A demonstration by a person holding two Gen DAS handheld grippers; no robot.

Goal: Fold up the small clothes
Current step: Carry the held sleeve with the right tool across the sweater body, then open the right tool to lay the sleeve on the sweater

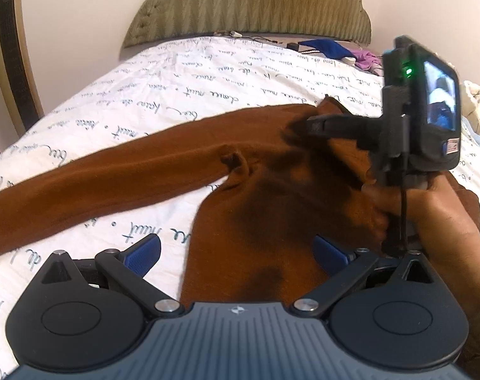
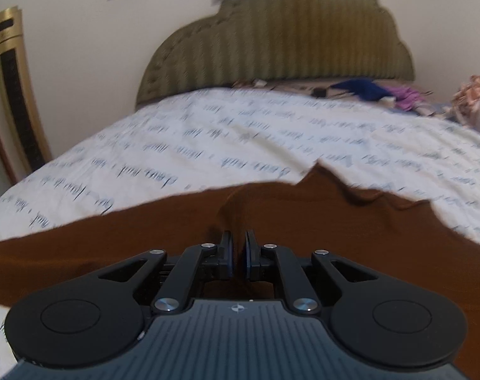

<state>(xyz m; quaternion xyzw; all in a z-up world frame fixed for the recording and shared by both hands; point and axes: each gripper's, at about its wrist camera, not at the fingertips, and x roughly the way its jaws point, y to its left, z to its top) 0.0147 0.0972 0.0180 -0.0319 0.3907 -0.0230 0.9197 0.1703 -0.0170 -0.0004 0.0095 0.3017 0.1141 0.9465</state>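
Note:
A brown long-sleeved sweater (image 1: 271,196) lies spread on the bed, one sleeve (image 1: 97,177) stretched out to the left. My left gripper (image 1: 238,251) hovers open just above the sweater's body, its blue pads wide apart and holding nothing. My right gripper (image 1: 303,126), held by a hand (image 1: 436,209), pinches a raised edge of the sweater at the far side. In the right wrist view the right gripper (image 2: 239,243) is shut on a fold of the brown sweater (image 2: 145,231), which rises between the pads.
The bed carries a white sheet with blue script (image 1: 208,88) and a padded olive headboard (image 1: 249,6). Blue and purple clothes (image 1: 328,47) lie near the headboard, and a peach cloth (image 2: 474,101) lies at the right. A gold tower unit (image 1: 9,47) stands left of the bed.

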